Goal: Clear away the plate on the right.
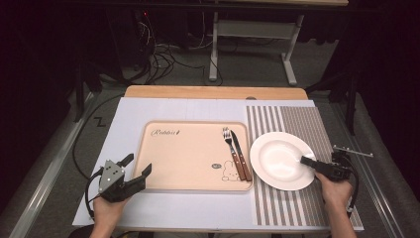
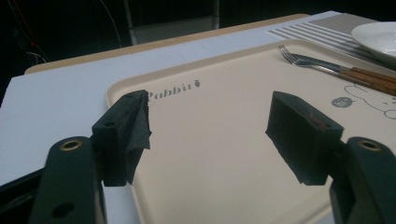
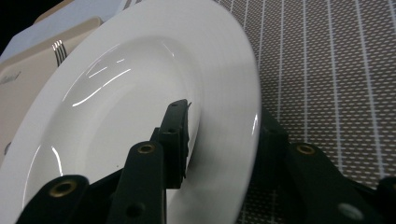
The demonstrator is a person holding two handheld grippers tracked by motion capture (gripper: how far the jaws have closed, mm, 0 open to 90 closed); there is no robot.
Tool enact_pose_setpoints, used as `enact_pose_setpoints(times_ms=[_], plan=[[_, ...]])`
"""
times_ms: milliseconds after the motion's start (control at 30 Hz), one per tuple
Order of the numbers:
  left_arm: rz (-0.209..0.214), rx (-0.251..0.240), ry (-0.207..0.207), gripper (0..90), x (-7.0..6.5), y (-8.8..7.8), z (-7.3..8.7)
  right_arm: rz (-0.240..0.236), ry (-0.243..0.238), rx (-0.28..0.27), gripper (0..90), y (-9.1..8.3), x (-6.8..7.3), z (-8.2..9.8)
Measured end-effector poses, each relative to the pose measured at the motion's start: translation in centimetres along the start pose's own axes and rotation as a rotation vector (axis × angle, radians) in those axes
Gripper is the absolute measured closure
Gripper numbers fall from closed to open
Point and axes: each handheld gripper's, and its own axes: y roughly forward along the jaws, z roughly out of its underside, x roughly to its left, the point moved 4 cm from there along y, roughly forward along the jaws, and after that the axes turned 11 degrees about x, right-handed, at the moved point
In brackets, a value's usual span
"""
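From above, the white plate [image 1: 280,159] lies on the striped mat [image 1: 297,124], just right of the beige tray [image 1: 188,158]. It is round, so it has no long axis. The right gripper [image 1: 308,160] straddles its right rim. On the tray a fork [image 1: 229,141] and knife [image 1: 239,153] point away from the person.

In the left gripper view, the left gripper [image 2: 210,135] hangs wide apart over the tray, holding nothing.

In the right gripper view, one jaw is above the plate's rim [image 3: 233,116] and one below; I cannot tell if they clench it.
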Motion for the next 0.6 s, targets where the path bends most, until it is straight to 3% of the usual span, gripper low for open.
enact_pose_setpoints(times_ms=[267,600], plan=[[0.000,0.008,0.002,30.6,0.0,0.1,0.0,-0.036,0.015,0.023,64.9,0.2,-0.1,-0.3],[-0.005,0.017,0.000,30.6,0.0,0.2,0.2,-0.070,0.021,0.090,69.6,0.5,-0.6,-1.3]])
